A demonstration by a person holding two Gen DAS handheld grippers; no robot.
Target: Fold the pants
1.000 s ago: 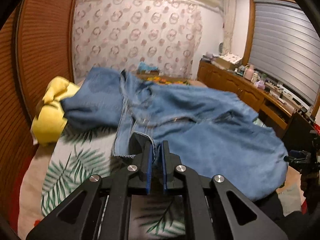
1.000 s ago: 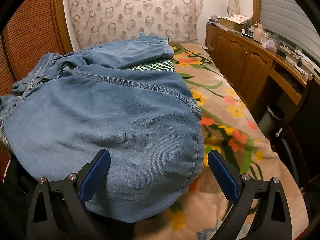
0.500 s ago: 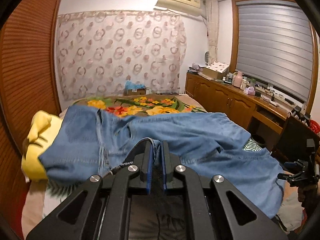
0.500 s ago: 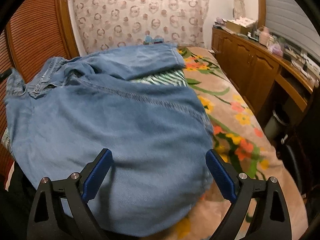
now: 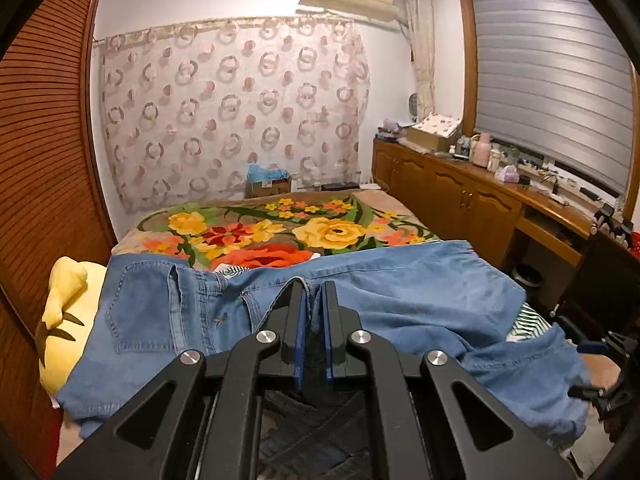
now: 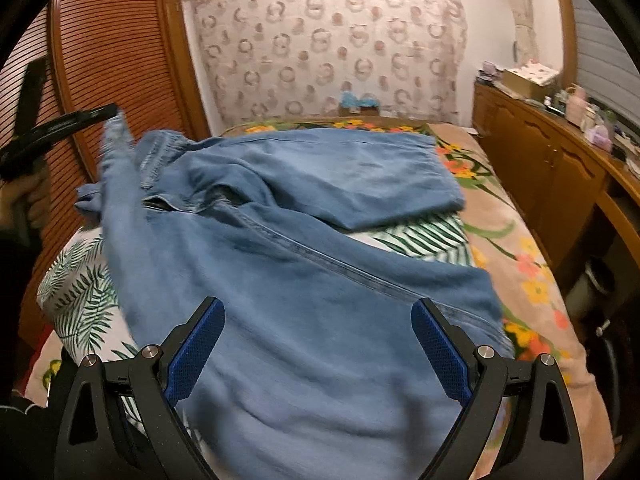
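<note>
The blue jeans hang across the left wrist view, lifted above the bed. My left gripper is shut on the jeans' waistband edge and holds it up. In the right wrist view the jeans spread over the bed, one leg lying flat farther back, the waist pulled up to the left where my left gripper grips it. My right gripper is open and empty, its blue pads on either side above the near leg.
The bed has a floral blanket and a leaf-print sheet. A yellow pillow lies at the left. Slatted wooden doors stand left. A wooden cabinet with clutter runs along the right.
My left gripper has lifted the waistband higher, pulling the jeans up off the bed. The right gripper stays open over the near leg, which has shifted and stretched leftward.
</note>
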